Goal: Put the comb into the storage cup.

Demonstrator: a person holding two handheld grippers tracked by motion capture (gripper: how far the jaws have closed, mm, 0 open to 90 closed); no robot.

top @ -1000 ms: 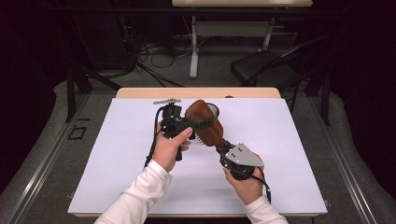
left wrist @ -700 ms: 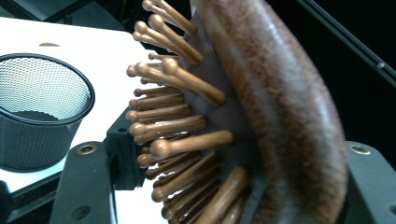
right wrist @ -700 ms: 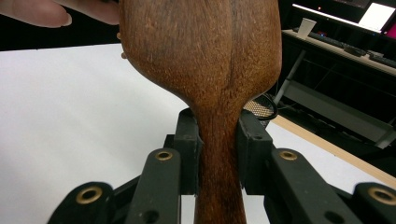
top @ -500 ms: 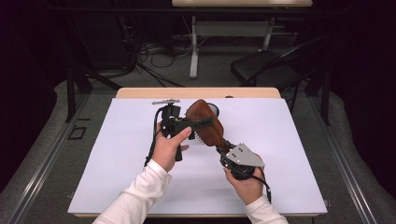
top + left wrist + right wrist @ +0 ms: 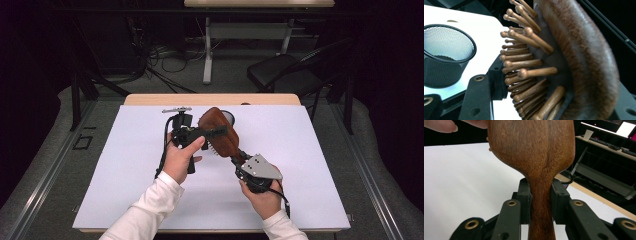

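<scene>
1. Your right gripper has its jaws clamped on the handle of the hairbrush, holding it above the middle of the white bench.
2. The brush is dark reddish-brown wood, with an oval head and round-tipped wooden pins.
3. Your left gripper has just been closing its jaws across the brush head, one against the pins.
4. A black mesh cup stands on the bench just beyond.

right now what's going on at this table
A person holds a wooden hairbrush above the white table. The right gripper is clamped on its handle, and the left gripper has just been closing its jaws across the brush head. A black mesh cup stands on the table behind.
</scene>
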